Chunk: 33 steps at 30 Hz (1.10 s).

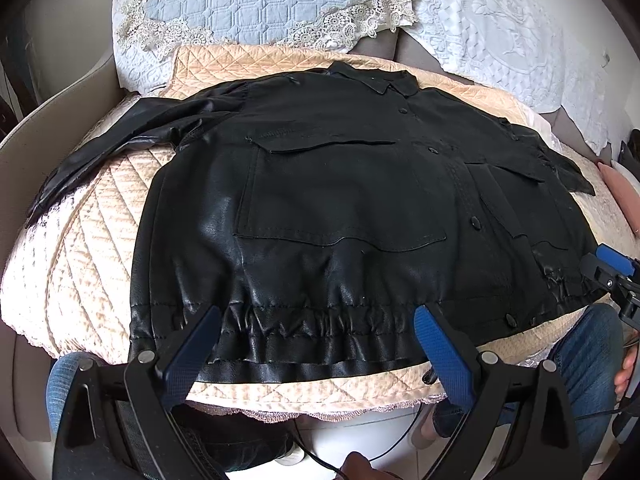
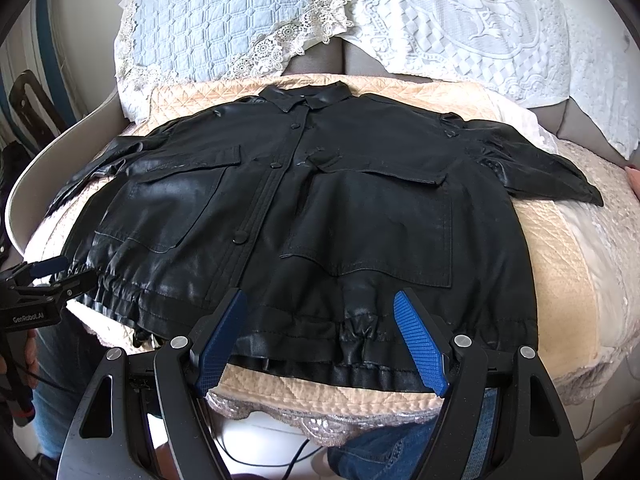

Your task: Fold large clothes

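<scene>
Both grippers, left gripper point(image 1: 318, 314) and right gripper point(image 2: 320, 300), hover wide-open over the jacket point(image 1: 340, 200) hem.

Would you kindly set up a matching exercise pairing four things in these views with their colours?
Things:
1. jacket
2. quilted cover under the jacket
3. cushion with lace trim
4. pads of the right gripper

Colours:
A. blue
B. pale grey-blue
C. black
D. peach-beige

Pairs: 1-C, 2-D, 3-B, 4-A
</scene>
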Each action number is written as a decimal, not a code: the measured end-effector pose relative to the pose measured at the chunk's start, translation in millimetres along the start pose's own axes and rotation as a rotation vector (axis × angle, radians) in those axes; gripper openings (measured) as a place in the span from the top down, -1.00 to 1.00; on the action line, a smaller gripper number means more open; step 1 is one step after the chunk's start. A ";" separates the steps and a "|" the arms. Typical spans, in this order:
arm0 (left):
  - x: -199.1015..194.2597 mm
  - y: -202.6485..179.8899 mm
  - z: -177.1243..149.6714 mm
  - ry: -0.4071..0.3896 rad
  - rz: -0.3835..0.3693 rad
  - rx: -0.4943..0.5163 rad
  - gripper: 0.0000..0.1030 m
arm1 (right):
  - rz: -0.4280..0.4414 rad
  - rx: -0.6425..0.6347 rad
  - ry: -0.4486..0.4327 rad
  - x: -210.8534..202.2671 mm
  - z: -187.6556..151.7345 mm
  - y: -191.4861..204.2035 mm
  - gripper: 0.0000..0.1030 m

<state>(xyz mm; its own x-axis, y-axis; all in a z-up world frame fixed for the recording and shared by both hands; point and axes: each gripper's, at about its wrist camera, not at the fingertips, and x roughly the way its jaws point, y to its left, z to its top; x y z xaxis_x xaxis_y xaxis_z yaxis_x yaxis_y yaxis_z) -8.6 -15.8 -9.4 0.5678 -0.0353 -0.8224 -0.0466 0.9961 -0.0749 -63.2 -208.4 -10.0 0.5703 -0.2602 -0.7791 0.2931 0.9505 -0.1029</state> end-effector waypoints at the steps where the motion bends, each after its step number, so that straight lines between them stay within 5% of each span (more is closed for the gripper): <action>1: -0.1 0.2 0.0 -0.001 0.002 -0.001 -0.91 | 0.002 0.002 0.000 0.1 -0.1 0.1 -0.49; 33: 0.2 -2.5 -1.7 -0.001 0.035 0.016 -0.91 | 0.002 0.004 0.010 2.1 1.6 1.9 -0.49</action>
<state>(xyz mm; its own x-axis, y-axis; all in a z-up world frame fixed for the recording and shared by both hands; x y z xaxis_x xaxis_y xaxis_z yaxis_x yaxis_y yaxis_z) -9.8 -18.4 -10.4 0.5673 -0.0007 -0.8235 -0.0530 0.9979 -0.0373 -60.2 -207.4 -10.8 0.5634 -0.2567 -0.7853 0.2954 0.9503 -0.0987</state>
